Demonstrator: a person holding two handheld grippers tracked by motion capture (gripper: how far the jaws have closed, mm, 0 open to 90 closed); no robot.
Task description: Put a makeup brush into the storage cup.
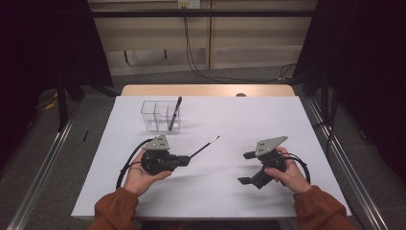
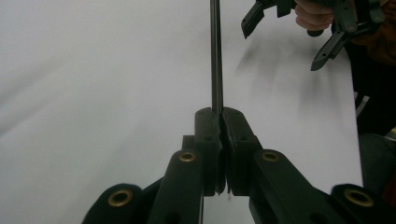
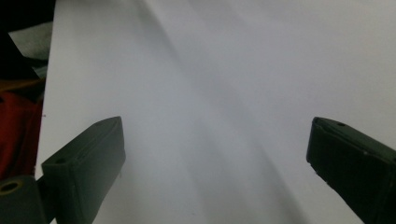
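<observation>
One pen (image 1: 175, 112) is already standing in the clear organizer (image 1: 160, 116) near the desk's far-left part, while the left gripper (image 1: 187, 159) is clamping a second pen (image 1: 206, 145) above mid-desk, undelivered, and the right gripper (image 1: 246, 167) is idling, jaws wide.

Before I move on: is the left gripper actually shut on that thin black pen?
Shut on it. The left gripper has its jaws pressed together around the thin black pen, which juts out ahead.
</observation>
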